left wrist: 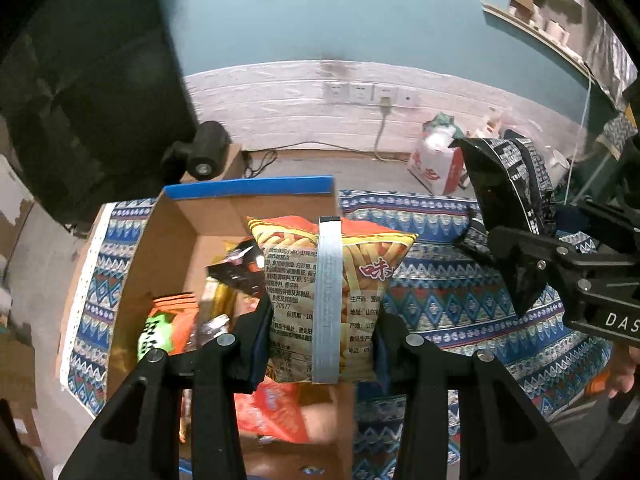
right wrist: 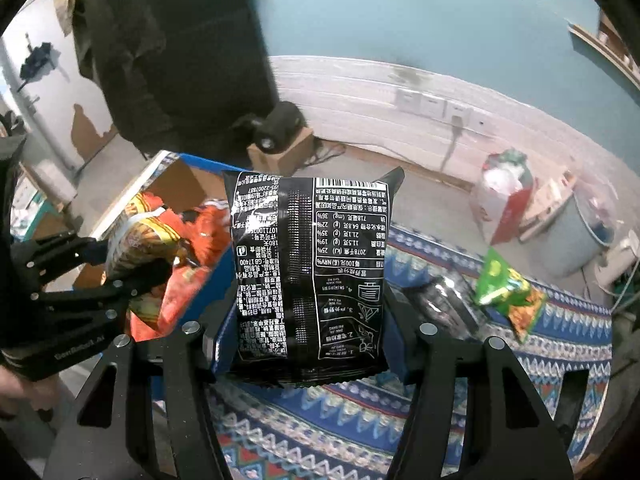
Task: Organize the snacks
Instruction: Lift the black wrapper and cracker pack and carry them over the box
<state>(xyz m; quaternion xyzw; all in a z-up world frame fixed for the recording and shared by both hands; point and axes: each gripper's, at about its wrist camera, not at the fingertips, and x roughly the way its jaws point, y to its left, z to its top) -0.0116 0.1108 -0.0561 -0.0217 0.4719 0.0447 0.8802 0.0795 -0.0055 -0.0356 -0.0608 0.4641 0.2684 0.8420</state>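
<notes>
My left gripper (left wrist: 322,344) is shut on an orange and yellow snack bag (left wrist: 332,280) and holds it upright over the cardboard box (left wrist: 168,232), which holds several snack packs. My right gripper (right wrist: 308,344) is shut on a black snack bag (right wrist: 308,272) with white print, held upright above the patterned cloth. The right gripper with its black bag also shows in the left wrist view (left wrist: 520,216), to the right of the box. The left gripper with its bag shows in the right wrist view (right wrist: 132,264) at the left, over the box (right wrist: 180,184).
A blue patterned cloth (right wrist: 400,432) covers the table. A green snack pack (right wrist: 508,292) and a dark shiny pack (right wrist: 448,304) lie on it at the right. A red and white bag (left wrist: 436,160) stands on the floor by the wall. A black device (left wrist: 204,152) sits on a small carton behind the box.
</notes>
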